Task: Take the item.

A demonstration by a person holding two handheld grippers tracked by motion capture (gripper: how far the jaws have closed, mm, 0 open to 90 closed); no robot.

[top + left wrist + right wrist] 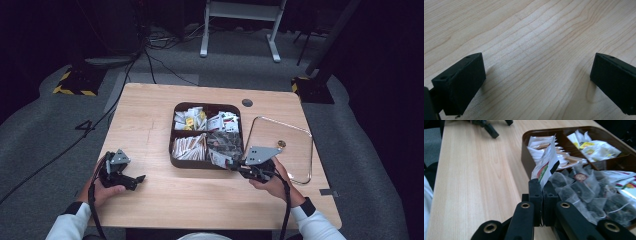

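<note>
We see the right gripper (541, 187) clamped on a white sachet (545, 166), jaws pressed together on its lower edge, right at the near rim of the tray (176, 161). The sachet stands up over the clear tea bags (584, 190) in the tray's near right compartment. Over on the left, our left gripper (537, 82) sits low over the bare table (529, 37), jaws wide apart, nothing between them. A clear lid (300, 150) lies just right of the tray.
</note>
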